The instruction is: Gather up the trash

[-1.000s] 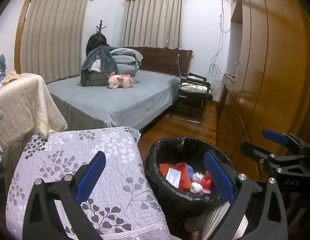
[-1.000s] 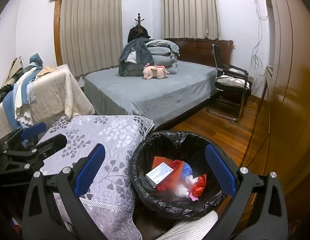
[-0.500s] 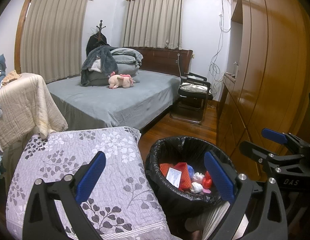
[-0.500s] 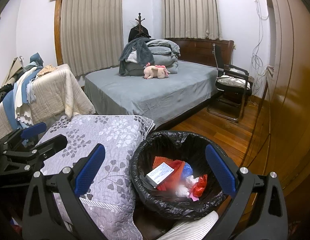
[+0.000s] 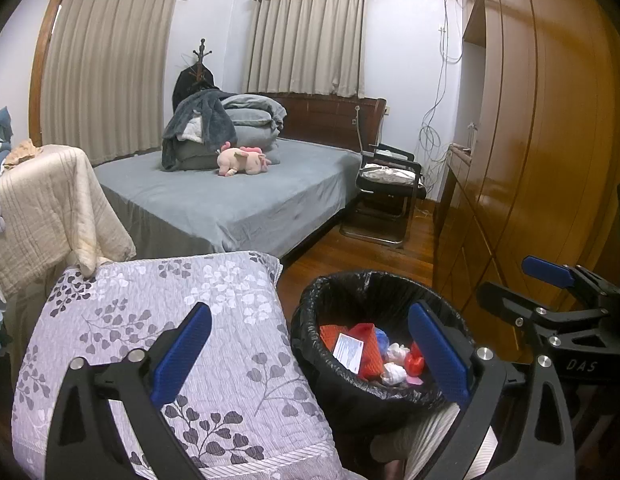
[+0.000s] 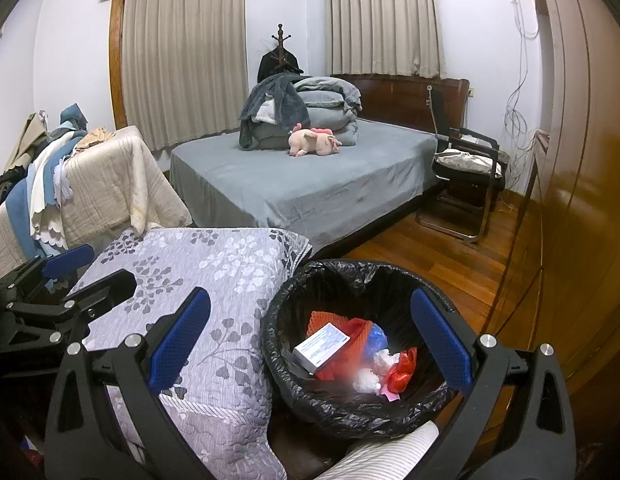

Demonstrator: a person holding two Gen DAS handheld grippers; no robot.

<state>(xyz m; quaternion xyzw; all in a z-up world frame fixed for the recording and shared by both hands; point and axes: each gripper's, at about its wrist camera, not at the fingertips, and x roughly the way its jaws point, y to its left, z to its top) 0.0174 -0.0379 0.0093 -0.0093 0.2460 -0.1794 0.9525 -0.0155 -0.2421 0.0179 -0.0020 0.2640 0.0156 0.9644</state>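
Observation:
A bin lined with a black bag (image 5: pixel 342 292) (image 6: pixel 350 276) stands on the wood floor beside a floral quilt. Inside lie a white carton (image 6: pixel 320 346) (image 5: pixel 348 351), orange-red netting (image 6: pixel 350 326), crumpled white tissue (image 6: pixel 368 378) (image 5: pixel 394 372), a red wrapper (image 6: pixel 402 372) and a blue scrap (image 6: pixel 376 336). My left gripper (image 5: pixel 310 354) is open and empty, held above the quilt edge and the bin. My right gripper (image 6: pixel 310 346) is open and empty, over the bin. Each gripper shows in the other's view: the right one (image 5: pixel 550 280), the left one (image 6: pixel 61 276).
The grey floral quilt (image 5: pixel 169 320) (image 6: pixel 213 276) lies to the left of the bin. A grey bed (image 6: pixel 310 184) with a pink plush (image 6: pixel 314 142) is behind. A chair (image 6: pixel 466 184) stands by the bed. Wooden wardrobes (image 5: pixel 550 140) run along the right. A beige draped blanket (image 5: pixel 45 208) is at left.

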